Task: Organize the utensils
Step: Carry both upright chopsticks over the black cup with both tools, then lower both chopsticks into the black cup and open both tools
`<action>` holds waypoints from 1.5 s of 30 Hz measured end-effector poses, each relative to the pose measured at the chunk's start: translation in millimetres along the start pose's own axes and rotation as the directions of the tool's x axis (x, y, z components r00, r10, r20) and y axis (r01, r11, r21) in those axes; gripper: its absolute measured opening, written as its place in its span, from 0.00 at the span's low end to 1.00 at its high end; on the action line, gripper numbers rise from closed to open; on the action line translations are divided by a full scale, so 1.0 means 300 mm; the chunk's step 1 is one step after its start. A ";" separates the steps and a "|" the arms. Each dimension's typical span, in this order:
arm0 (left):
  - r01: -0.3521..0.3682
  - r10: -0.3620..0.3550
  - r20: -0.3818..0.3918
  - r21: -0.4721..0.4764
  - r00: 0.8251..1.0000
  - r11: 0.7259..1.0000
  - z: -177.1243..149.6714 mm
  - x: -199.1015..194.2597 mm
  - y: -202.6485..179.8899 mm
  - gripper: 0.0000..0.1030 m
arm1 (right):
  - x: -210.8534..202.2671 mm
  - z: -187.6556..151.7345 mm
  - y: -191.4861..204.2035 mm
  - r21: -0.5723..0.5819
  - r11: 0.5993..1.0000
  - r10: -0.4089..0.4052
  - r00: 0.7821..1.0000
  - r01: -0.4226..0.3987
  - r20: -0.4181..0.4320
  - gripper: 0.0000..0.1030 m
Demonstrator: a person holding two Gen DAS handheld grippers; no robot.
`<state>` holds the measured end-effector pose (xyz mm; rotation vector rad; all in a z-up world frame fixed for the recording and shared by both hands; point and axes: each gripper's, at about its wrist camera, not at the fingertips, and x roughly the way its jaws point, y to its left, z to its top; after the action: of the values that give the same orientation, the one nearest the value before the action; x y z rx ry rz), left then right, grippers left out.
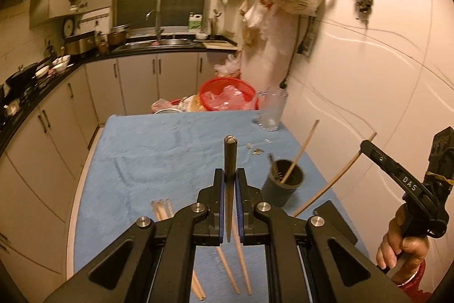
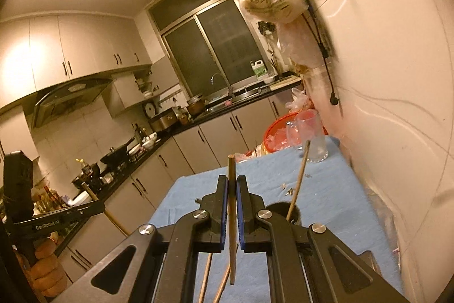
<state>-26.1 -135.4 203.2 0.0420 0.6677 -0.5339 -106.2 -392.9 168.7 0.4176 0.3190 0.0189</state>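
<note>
Above the blue cloth (image 1: pixel 159 149), my left gripper (image 1: pixel 230 173) is shut on a dark chopstick (image 1: pixel 230 152) that points forward past the jaws. To its right stands a dark round holder (image 1: pixel 282 185) with a wooden chopstick (image 1: pixel 300 152) leaning in it. My right gripper (image 1: pixel 365 146) is at the right edge, held by a hand (image 1: pixel 403 246). In the right wrist view my right gripper (image 2: pixel 232 178) is shut on a pale wooden chopstick (image 2: pixel 231 169), above and left of the holder (image 2: pixel 283 210). Loose wooden chopsticks (image 1: pixel 241 260) lie on the cloth under both grippers. My left gripper (image 2: pixel 98 208) shows at the far left.
A glass pitcher (image 1: pixel 272 111) stands at the table's far right corner, with a red basket (image 1: pixel 227 97) behind it. The tiled wall (image 1: pixel 369 81) runs along the table's right side. Small scraps (image 1: pixel 256 151) lie on the cloth. Counters and a sink (image 1: pixel 161 43) lie beyond.
</note>
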 end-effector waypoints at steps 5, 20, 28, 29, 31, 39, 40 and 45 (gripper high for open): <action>0.041 -0.041 0.010 0.032 0.999 0.999 0.047 -0.010 -0.084 0.07 | -0.048 0.045 -0.012 -0.001 1.000 0.000 0.999 0.000 0.039 0.06; 0.097 -0.101 0.032 0.098 0.994 0.990 0.164 -0.002 -0.260 0.07 | -0.137 0.159 -0.048 -0.011 1.000 -0.008 0.992 0.009 0.125 0.06; 0.119 -0.123 0.032 0.096 0.992 0.988 0.252 0.065 -0.309 0.07 | -0.113 0.216 -0.061 -0.016 1.000 -0.020 0.989 0.023 0.148 0.06; 0.120 -0.124 0.030 0.094 0.992 0.988 0.263 0.080 -0.313 0.07 | -0.105 0.223 -0.063 -0.016 1.000 -0.022 0.989 0.025 0.148 0.06; 0.120 -0.122 0.025 0.088 0.992 0.989 0.277 0.109 -0.321 0.07 | -0.084 0.235 -0.068 -0.017 0.999 -0.028 0.989 0.031 0.146 0.06; 0.119 -0.118 -0.011 0.056 0.993 0.991 0.314 0.272 -0.333 0.07 | 0.027 0.256 -0.111 -0.020 0.998 -0.063 0.991 0.065 0.118 0.06; 0.122 -0.121 -0.023 0.050 0.992 0.991 0.311 0.300 -0.333 0.07 | 0.042 0.253 -0.119 -0.022 0.997 -0.070 0.991 0.073 0.113 0.06; 0.113 -0.109 -0.079 0.047 0.991 0.992 0.279 0.417 -0.331 0.07 | 0.124 0.228 -0.167 -0.016 0.996 -0.088 0.994 0.089 0.067 0.06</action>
<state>56.4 -295.6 207.4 0.0744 0.7341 -0.6596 -52.1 -462.7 196.5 0.3844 0.2710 -0.0783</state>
